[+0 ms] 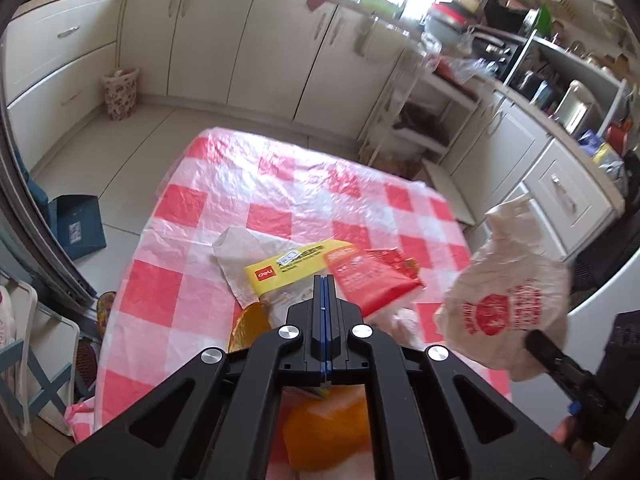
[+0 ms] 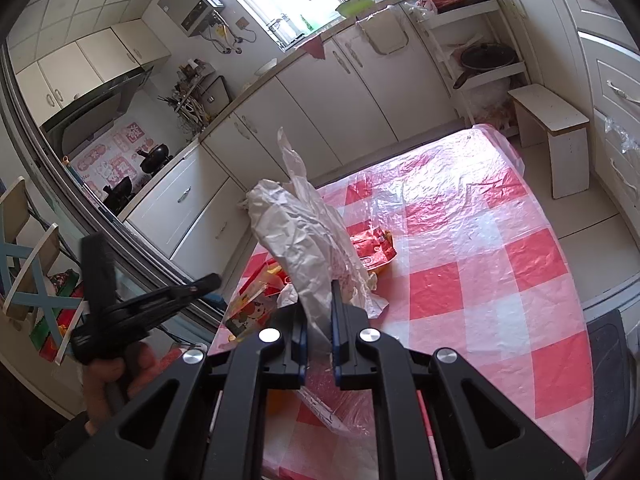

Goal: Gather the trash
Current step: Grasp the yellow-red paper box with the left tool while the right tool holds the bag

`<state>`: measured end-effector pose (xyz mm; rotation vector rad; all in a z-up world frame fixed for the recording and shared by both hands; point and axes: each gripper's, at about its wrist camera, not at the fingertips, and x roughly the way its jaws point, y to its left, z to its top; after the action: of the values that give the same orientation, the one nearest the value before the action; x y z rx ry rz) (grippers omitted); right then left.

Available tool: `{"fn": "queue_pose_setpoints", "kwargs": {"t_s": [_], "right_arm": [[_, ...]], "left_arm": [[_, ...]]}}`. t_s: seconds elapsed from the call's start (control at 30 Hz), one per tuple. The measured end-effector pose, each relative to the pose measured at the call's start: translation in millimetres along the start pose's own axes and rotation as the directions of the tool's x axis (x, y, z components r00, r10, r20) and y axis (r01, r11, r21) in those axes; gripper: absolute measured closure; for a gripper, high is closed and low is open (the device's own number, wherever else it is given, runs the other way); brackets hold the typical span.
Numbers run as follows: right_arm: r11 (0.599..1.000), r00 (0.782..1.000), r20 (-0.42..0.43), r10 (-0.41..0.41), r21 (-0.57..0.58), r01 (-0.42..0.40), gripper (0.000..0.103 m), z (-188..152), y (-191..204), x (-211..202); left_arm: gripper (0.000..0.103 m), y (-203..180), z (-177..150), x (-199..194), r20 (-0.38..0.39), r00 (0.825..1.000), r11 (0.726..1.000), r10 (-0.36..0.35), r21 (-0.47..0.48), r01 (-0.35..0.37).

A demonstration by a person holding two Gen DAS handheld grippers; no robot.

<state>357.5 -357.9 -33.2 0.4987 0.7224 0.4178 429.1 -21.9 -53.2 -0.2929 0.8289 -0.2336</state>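
A pile of trash lies on the red-and-white checked tablecloth (image 1: 280,184): a yellow packet (image 1: 292,268), a red wrapper (image 1: 368,280), a crumpled paper (image 1: 236,248) and an orange piece (image 1: 328,436). My left gripper (image 1: 323,284) is shut and empty just above the pile. My right gripper (image 2: 319,312) is shut on a white plastic bag with red print (image 2: 296,236), held up above the table; the bag also shows in the left wrist view (image 1: 508,304). The red wrapper (image 2: 372,248) lies behind the bag.
White kitchen cabinets (image 1: 248,48) run along the far wall. A patterned bin (image 1: 120,94) stands on the floor at left, a blue box (image 1: 78,226) beside the table, a white stool (image 2: 552,136) at the far right, and a folding chair (image 2: 28,256) at left.
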Motion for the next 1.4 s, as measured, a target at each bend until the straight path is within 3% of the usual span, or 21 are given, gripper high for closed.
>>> {"fn": "queue_pose_setpoints", "kwargs": {"t_s": [0.1, 0.2, 0.23, 0.27, 0.33, 0.4, 0.63, 0.83, 0.9, 0.93, 1.03, 1.27, 1.4], "right_arm": [[1.000, 1.000, 0.008, -0.012, -0.013, 0.012, 0.093, -4, 3, -5], [1.000, 1.000, 0.003, -0.008, 0.013, 0.008, 0.093, -11, 2, -9], [1.000, 1.000, 0.003, -0.003, 0.026, 0.003, 0.093, -12, 0, -10], [0.999, 1.000, 0.004, 0.001, 0.034, -0.001, 0.093, -13, 0, -10], [1.000, 1.000, 0.005, 0.002, 0.029, -0.002, 0.093, -13, 0, -10], [1.000, 1.000, 0.003, 0.002, 0.024, -0.002, 0.093, -12, 1, -9], [0.999, 1.000, -0.021, 0.021, 0.044, -0.020, 0.093, -8, -4, 3], [0.999, 0.998, -0.041, 0.039, 0.031, -0.038, 0.093, -8, 1, 9], [0.999, 0.998, -0.045, 0.041, 0.028, -0.040, 0.093, -9, 2, 10], [0.999, 0.998, -0.046, 0.041, 0.027, -0.040, 0.093, -8, 3, 10], [0.999, 0.998, -0.048, 0.040, 0.025, -0.039, 0.093, -9, 3, 10], [0.999, 0.999, -0.009, 0.032, 0.014, -0.032, 0.093, -8, 6, 0], [0.999, 0.999, 0.039, 0.034, -0.021, -0.033, 0.093, -9, 15, -15]], "left_arm": [[0.103, -5, -2, -22, 0.014, 1.000, 1.000, -0.021, 0.017, 0.021], [0.100, 9, -3, -18, -0.050, 0.998, 0.998, -0.039, -0.043, 0.037], [0.088, 18, -3, -12, -0.073, 0.996, 0.995, -0.048, -0.096, 0.041], [0.064, 28, -5, -6, -0.089, 0.994, 0.987, -0.062, -0.152, 0.048], [0.047, 51, -7, 10, -0.110, 0.990, 0.958, -0.087, -0.280, 0.053], [0.046, 66, -9, 28, -0.134, 0.984, 0.933, -0.117, -0.354, 0.063], [0.039, 83, -7, 84, -0.171, 0.975, 0.886, -0.145, -0.461, 0.051], [0.039, 79, -1, 121, -0.185, 0.956, 0.861, -0.230, -0.496, 0.111], [0.058, 77, 1, 127, -0.170, 0.951, 0.852, -0.258, -0.505, 0.141], [0.079, 76, 2, 129, -0.167, 0.947, 0.851, -0.274, -0.500, 0.158], [0.096, 70, 7, 120, -0.125, 0.955, 0.864, -0.269, -0.470, 0.182], [0.101, 62, 13, 56, 0.011, 0.948, 0.844, -0.318, -0.451, 0.289], [0.101, 47, 7, -6, 0.089, 0.943, 0.863, -0.321, -0.381, 0.330]]}}
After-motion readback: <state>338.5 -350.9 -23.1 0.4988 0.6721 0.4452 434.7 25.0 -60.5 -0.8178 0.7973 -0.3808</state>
